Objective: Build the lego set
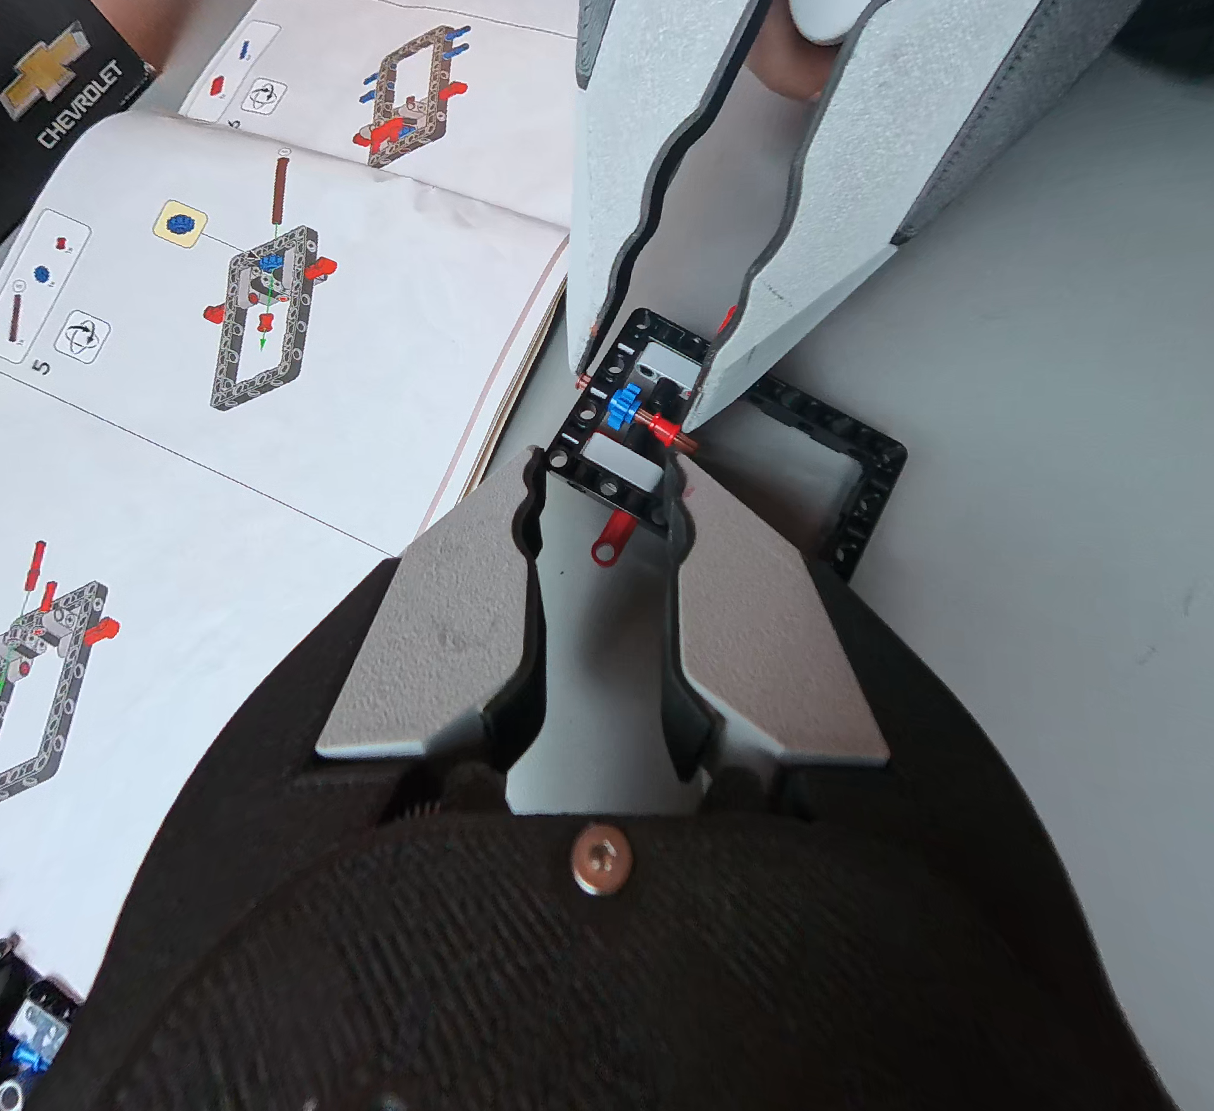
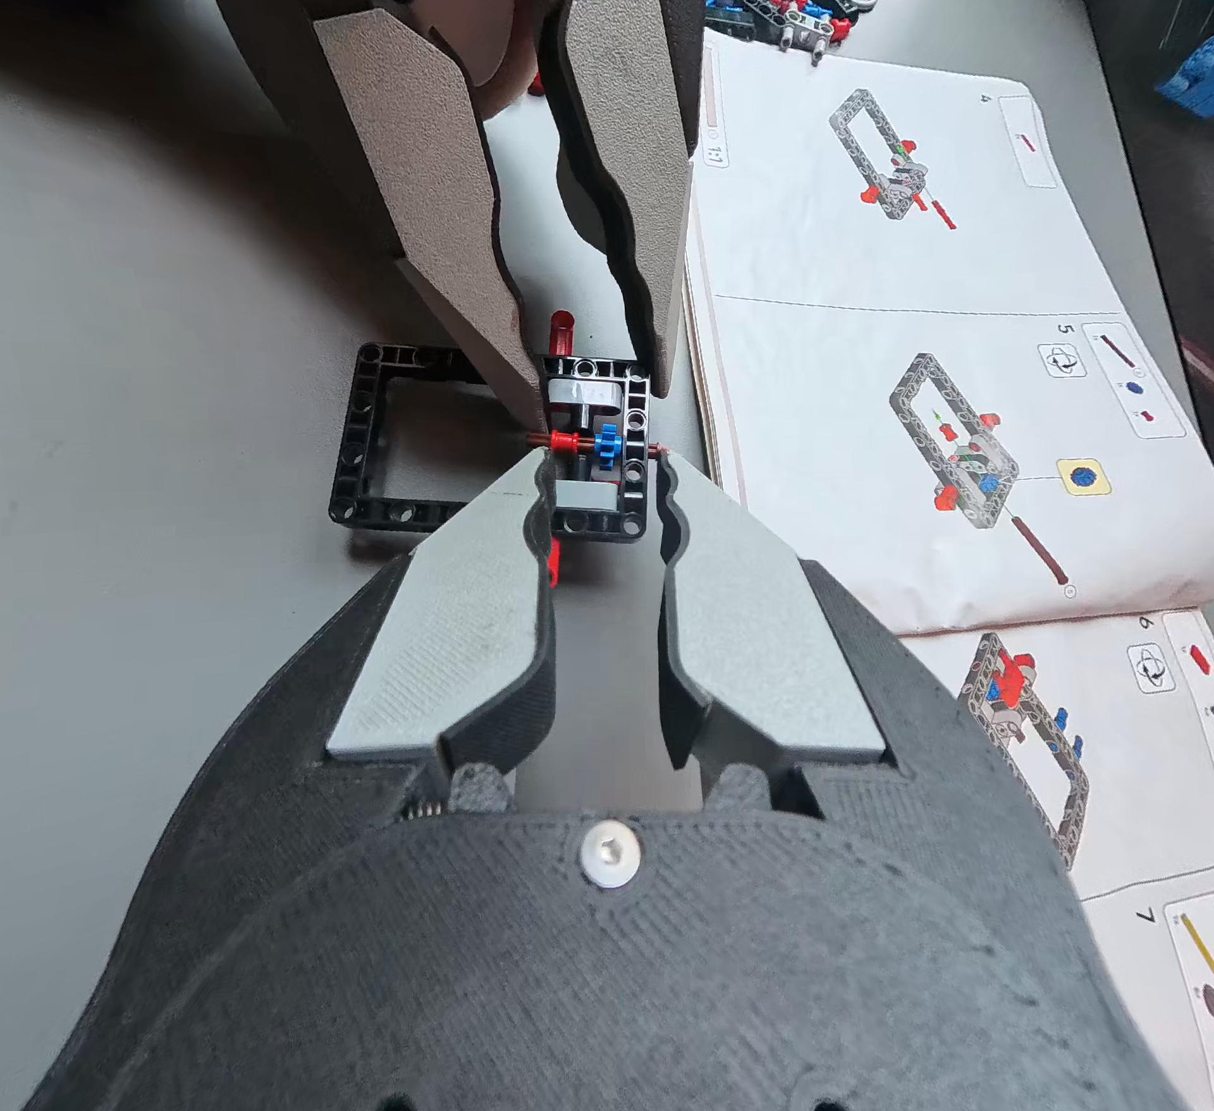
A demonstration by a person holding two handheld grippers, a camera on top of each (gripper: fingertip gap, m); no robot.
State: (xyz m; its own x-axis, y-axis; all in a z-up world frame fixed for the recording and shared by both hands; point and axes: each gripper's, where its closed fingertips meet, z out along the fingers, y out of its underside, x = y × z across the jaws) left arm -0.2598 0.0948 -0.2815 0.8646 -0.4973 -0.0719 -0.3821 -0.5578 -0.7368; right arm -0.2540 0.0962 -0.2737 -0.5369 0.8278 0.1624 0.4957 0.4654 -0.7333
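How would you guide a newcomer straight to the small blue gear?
Start at the open instruction booklet; beside it on the grey table lies a black frame. Inside its end nearest the booklet, a thin brown rod carries the blue gear, the only blue toothed piece there, beside a red collar.

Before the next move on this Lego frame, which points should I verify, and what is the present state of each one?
1. Black rectangular Lego frame lies flat on the grey table: ok.
2. Left gripper clamps the frame's fitted end, one finger inside the opening and one outside: ok.
3. Right gripper has a fingertip at each end of the thin brown axle: ok.
4. Small blue gear and red bush sit on the axle: ok.
5. Axle at its final depth: cannot tell.
6. Open instruction booklet in view beside the frame: ok.
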